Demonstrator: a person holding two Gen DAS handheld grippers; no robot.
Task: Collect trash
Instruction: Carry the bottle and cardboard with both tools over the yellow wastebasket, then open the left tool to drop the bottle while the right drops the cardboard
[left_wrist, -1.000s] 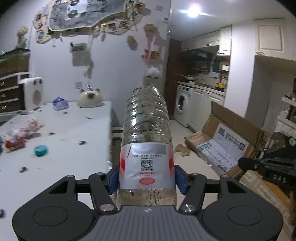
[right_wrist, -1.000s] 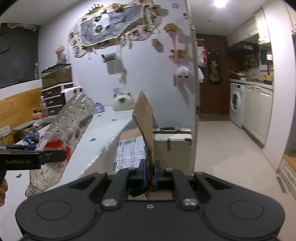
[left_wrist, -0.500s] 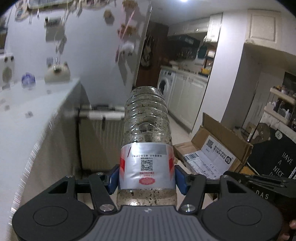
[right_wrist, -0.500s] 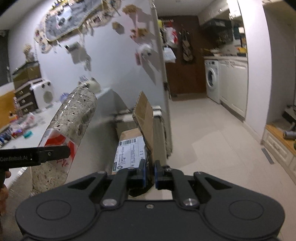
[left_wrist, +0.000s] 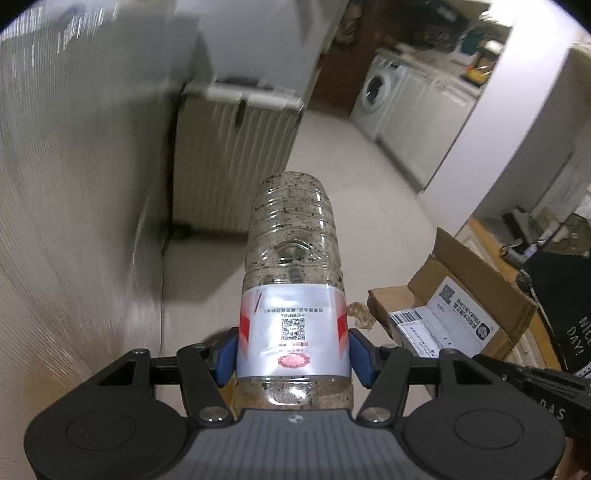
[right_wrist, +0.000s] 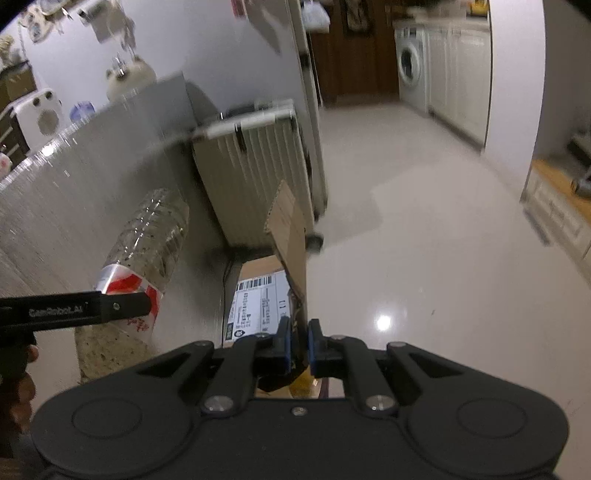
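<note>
**Bottle and box carried low over the floor**

The left gripper (left_wrist: 293, 354) is clamped across the labelled middle of a dirty plastic bottle (left_wrist: 291, 280), its blue pads pressing on both sides of the label. Gripping at the label, the bottle's widest straight stretch, likely keeps it from slipping as it points forward and downward.

The right gripper (right_wrist: 297, 341) has its jaws pressed together on the thin edge of a cardboard box (right_wrist: 258, 299), pinching one flap (right_wrist: 288, 229) so the box hangs open below. The box sits just right of the bottle, its opening apparently ready to take the trash.

Both tools tilt toward the pale floor (right_wrist: 406, 221) beside a ribbed suitcase (left_wrist: 229, 162). A crumpled brown scrap (left_wrist: 360, 314) lies on the floor near the box.
</note>
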